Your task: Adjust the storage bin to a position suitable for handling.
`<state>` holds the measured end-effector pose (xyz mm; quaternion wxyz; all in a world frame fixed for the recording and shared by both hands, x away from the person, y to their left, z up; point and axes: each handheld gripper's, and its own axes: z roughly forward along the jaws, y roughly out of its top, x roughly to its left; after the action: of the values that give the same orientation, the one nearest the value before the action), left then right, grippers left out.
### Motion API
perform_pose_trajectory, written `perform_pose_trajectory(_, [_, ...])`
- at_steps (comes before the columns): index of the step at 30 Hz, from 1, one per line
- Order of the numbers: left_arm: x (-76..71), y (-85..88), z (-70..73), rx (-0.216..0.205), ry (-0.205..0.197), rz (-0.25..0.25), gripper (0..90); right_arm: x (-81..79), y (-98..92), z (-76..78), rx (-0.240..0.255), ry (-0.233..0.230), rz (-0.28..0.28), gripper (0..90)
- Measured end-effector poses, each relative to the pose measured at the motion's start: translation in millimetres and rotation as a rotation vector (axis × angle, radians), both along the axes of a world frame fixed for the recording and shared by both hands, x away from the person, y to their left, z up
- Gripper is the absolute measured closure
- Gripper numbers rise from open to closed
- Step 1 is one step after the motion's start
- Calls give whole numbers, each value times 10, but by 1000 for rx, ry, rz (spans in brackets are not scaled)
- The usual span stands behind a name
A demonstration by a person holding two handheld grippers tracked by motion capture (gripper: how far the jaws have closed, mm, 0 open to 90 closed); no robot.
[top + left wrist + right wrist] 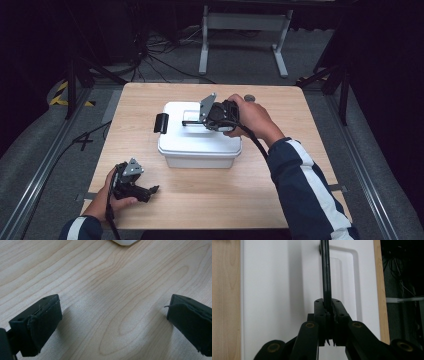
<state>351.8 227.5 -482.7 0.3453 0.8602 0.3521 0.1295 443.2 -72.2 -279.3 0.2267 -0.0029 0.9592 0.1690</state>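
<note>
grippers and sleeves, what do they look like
Both the left gripper and right gripper are black two-jaw tools, each topped by a grey three-cornered plate and trailing a black cable. The left gripper's jaw pads are black and frayed. The sleeves are navy with white stripes.

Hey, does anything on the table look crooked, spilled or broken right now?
Nothing stands out. The white box sits level on the table, lid on, with the right tool shut on its black handle. The left tool rests open.
</note>
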Motion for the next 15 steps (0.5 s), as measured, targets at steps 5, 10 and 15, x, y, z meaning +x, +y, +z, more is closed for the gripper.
perform_pose_trajectory(5, [0, 0, 0, 0, 0, 0, 3, -3, -9, 21, 9, 0, 12, 850])
perform_pose_trajectory(10, [1, 1, 1, 2, -1, 0, 3, -24, -30, 60, 26, -8, 22, 851])
perform_pose_trajectory(15, [4, 2, 1, 3, -5, -1, 3, -42, -40, 117, 44, -23, 27, 850])
